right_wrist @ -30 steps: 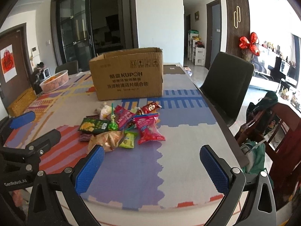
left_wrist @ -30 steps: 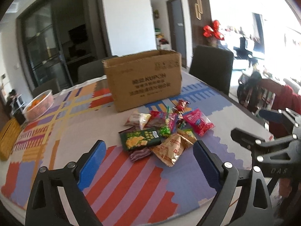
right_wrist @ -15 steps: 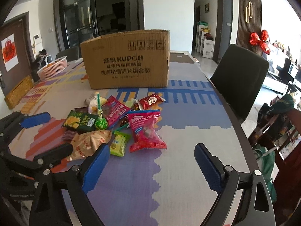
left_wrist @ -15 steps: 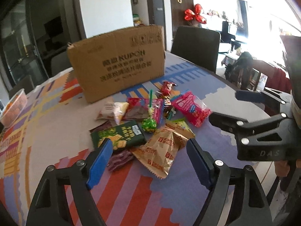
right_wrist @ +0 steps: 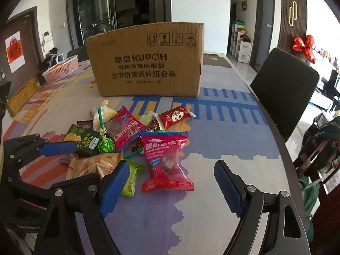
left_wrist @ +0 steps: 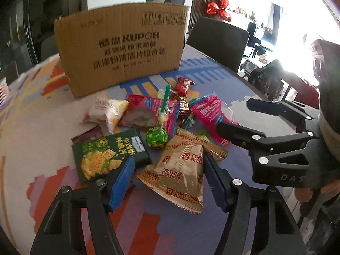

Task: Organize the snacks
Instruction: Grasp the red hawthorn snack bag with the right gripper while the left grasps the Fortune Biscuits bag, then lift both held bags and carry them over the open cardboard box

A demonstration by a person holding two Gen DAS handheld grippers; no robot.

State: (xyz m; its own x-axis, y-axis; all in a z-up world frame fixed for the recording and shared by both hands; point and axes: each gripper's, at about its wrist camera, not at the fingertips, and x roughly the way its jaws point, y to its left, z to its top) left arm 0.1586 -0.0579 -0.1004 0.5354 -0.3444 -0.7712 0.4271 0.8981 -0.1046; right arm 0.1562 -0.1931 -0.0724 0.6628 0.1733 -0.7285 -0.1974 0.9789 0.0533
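**Snacks piled before the box**

We see the snack pile [right_wrist: 136, 144] on the table [right_wrist: 223, 148], in front of the cardboard box [right_wrist: 146, 63]. Our left gripper [left_wrist: 167, 176] straddles the biscuit packet [left_wrist: 180, 174], jaws apart; our right gripper [right_wrist: 170, 187] likewise gapes beside the red packet [right_wrist: 166, 163].

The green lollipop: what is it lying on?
The green lollipop rests on a pink snack packet, its stick pointing toward the cardboard box. What lies beneath that packet is hidden.

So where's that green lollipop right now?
The green lollipop lies mid-pile in the left wrist view, its stick across a pink packet, between the green cracker pack and the tan biscuit bag.
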